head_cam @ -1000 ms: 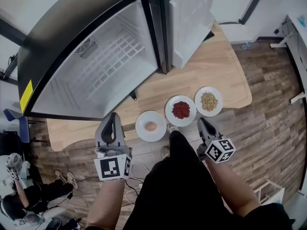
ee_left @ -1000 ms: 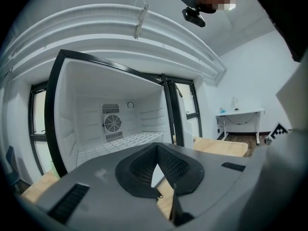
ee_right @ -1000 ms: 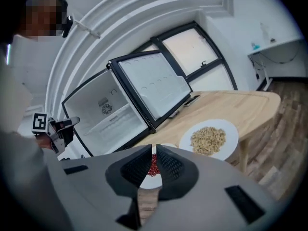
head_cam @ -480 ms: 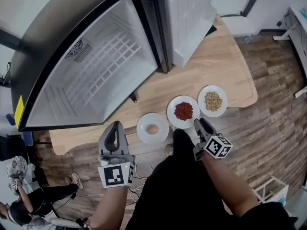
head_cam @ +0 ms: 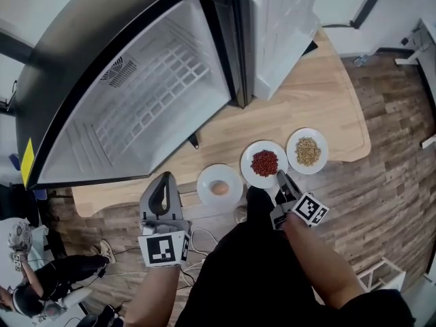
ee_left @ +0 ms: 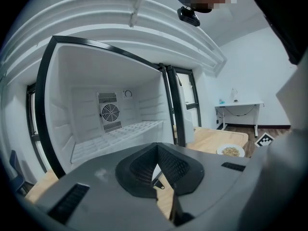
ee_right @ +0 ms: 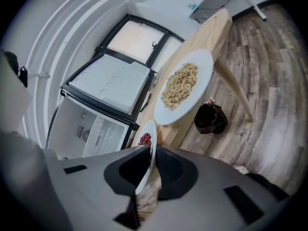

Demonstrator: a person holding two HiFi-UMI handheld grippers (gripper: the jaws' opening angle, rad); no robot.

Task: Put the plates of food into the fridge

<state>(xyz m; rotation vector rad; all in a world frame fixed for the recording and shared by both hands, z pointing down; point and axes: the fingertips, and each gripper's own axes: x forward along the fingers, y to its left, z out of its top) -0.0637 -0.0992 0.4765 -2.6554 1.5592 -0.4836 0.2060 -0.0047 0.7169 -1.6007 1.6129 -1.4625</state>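
Note:
Three white plates stand on the wooden table (head_cam: 320,101): one with an egg (head_cam: 219,185), one with red food (head_cam: 264,163), one with grains (head_cam: 307,151). My right gripper (head_cam: 279,178) is at the near rim of the red-food plate (ee_right: 147,139). Its jaws are closing, with that rim between the pads (ee_right: 137,172), which sit against both faces. The grain plate (ee_right: 183,86) lies just beyond. My left gripper (head_cam: 163,178) hangs shut and empty left of the egg plate, off the table's near edge, facing the open fridge (ee_left: 115,129).
The fridge (head_cam: 157,101) stands open with an empty white wire shelf (head_cam: 153,94); its door (head_cam: 279,26) swings out over the table. A dark object (ee_right: 209,118) sits on the wooden floor (head_cam: 388,182) under the table. A person crouches at bottom left (head_cam: 41,285).
My right gripper has moved forward from near my leg to the red-food plate's rim. The left gripper has stayed about where it was.

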